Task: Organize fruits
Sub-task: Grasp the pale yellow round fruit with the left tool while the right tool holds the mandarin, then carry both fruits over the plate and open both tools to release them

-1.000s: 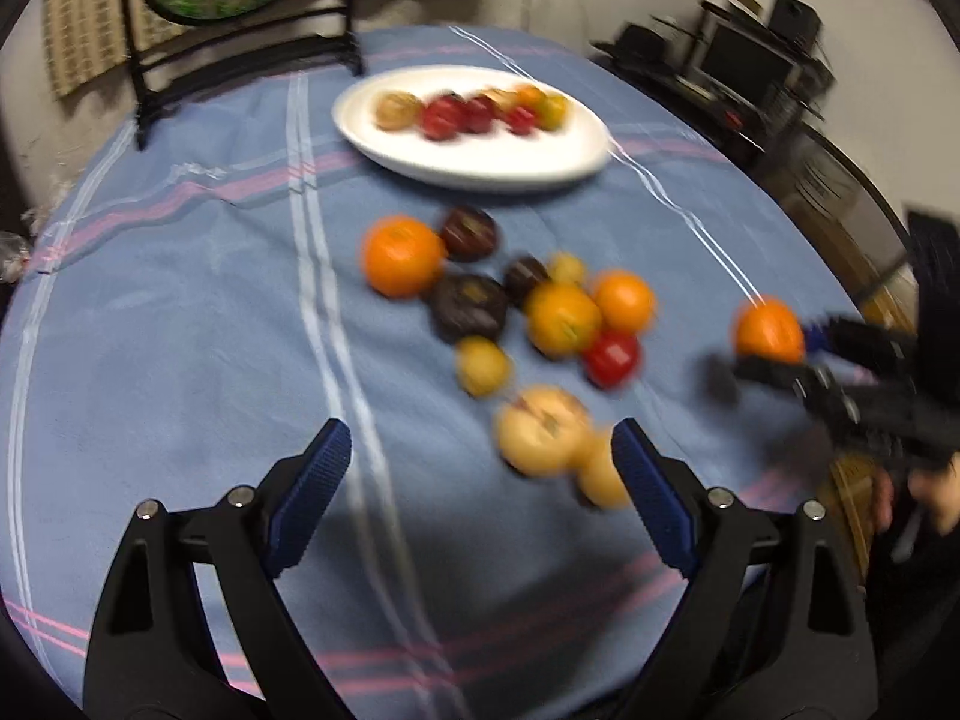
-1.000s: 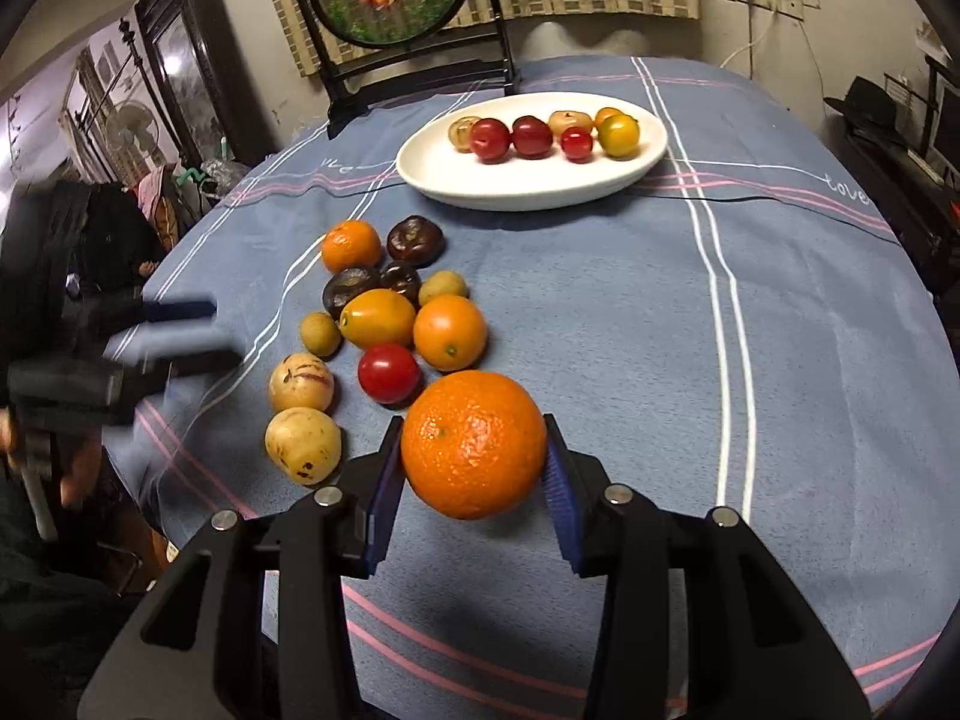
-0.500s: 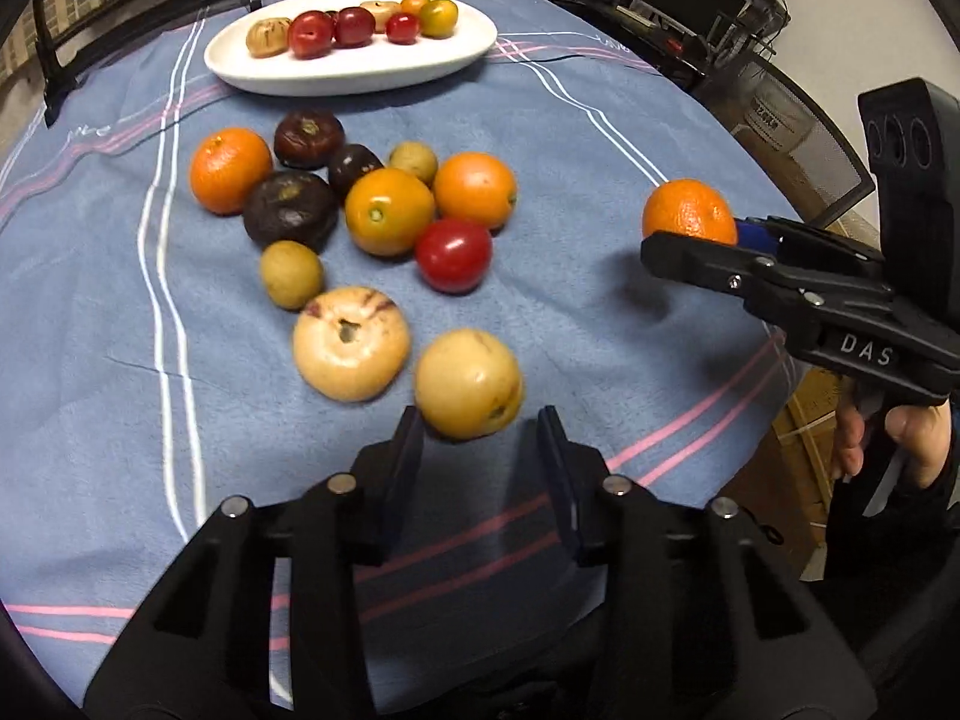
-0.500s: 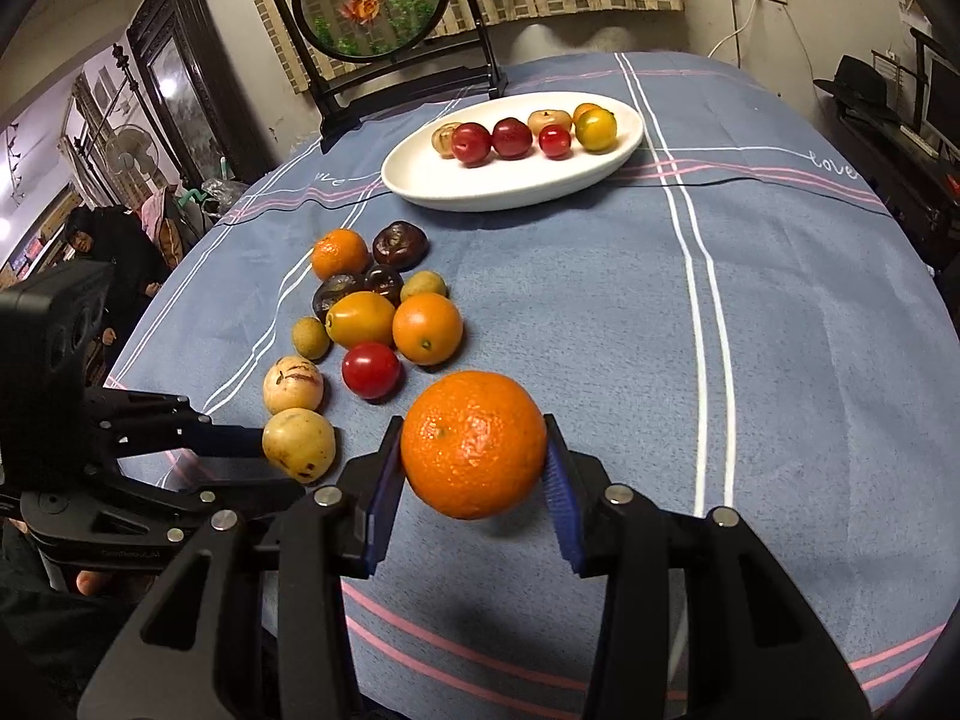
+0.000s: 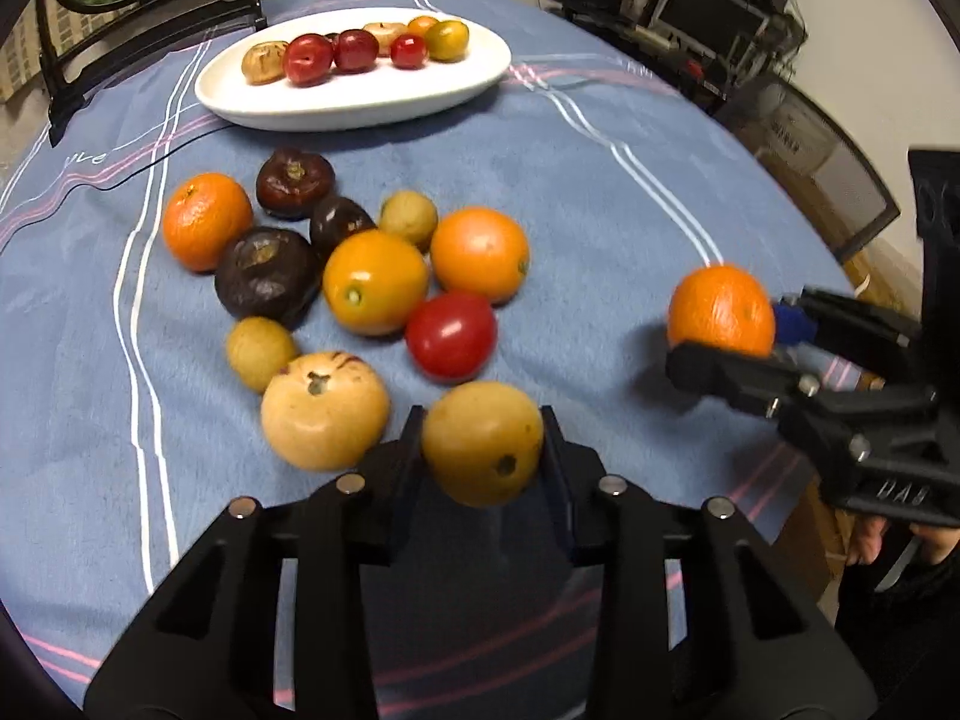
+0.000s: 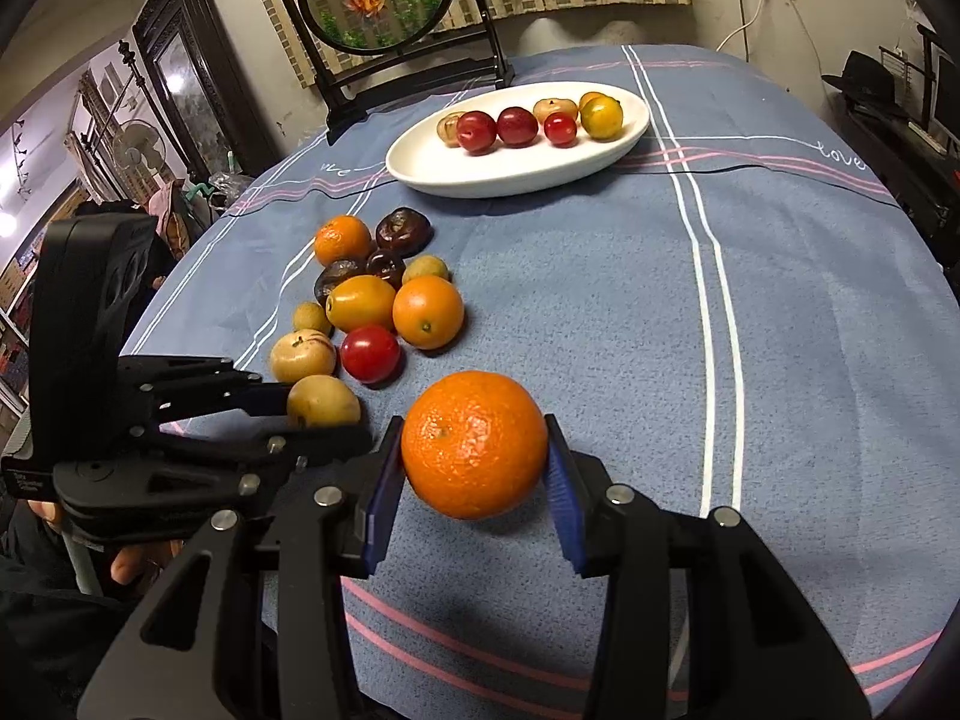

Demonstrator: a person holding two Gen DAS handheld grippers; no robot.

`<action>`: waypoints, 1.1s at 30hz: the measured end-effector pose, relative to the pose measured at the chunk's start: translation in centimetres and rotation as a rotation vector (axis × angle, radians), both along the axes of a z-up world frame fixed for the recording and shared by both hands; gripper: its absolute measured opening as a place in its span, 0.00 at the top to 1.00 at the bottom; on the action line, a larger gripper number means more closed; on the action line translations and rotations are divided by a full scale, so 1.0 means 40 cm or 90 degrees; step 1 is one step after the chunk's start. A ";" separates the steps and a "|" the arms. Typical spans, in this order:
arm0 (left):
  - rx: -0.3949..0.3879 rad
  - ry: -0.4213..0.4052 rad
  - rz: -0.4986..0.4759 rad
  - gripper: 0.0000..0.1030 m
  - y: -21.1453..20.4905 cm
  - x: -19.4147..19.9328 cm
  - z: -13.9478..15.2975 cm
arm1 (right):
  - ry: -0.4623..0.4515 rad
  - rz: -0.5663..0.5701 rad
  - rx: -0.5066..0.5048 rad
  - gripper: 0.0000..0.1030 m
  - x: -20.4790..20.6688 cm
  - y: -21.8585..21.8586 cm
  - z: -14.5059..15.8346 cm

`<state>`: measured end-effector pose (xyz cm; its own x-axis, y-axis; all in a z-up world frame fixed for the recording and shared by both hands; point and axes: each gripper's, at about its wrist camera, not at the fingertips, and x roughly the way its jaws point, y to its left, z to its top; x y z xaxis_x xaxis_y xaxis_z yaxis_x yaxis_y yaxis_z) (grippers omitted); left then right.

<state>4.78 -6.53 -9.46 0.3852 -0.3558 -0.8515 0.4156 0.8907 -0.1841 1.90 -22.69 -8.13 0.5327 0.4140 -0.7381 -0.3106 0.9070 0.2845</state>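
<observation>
So the left hand-held gripper (image 5: pixel 483 441) had just closed in and was pinching a yellowish fruit (image 5: pixel 483 443) at the near end of the loose pile (image 5: pixel 372 288) on the surface (image 5: pixel 600 192). Over on the right, the other hand-held gripper (image 6: pixel 474 462) clamped an orange (image 6: pixel 473 443), probably both headed for the white plate (image 6: pixel 522 174).

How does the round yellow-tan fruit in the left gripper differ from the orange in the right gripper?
The round yellow-tan fruit is smooth and dull yellow; the orange is bright with dimpled peel. The yellow-tan fruit sits right beside the loose pile; the orange is off by itself. Both are pinched between gripper pads: left gripper, whose jaws have just been closing, and right gripper.
</observation>
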 end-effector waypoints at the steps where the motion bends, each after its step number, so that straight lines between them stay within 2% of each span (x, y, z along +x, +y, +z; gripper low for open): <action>1: -0.008 -0.001 0.002 0.65 0.003 0.001 0.000 | 0.002 0.001 -0.001 0.57 0.000 0.003 0.000; 12: -0.054 -0.030 0.030 0.65 0.081 -0.017 0.065 | -0.010 0.016 -0.013 0.57 0.022 0.049 0.025; 21: -0.052 -0.055 0.038 0.65 0.112 0.030 0.117 | -0.015 0.011 -0.009 0.57 0.062 0.058 0.043; 27: -0.033 -0.083 0.063 0.64 0.130 0.163 0.187 | -0.011 0.040 -0.011 0.57 0.162 0.064 0.098; 31: -0.017 -0.097 0.081 0.64 0.125 0.311 0.227 | -0.046 0.049 -0.063 0.57 0.280 0.088 0.157; 33: -0.005 -0.098 0.088 0.64 0.115 0.394 0.227 | -0.046 0.053 -0.075 0.57 0.354 0.101 0.168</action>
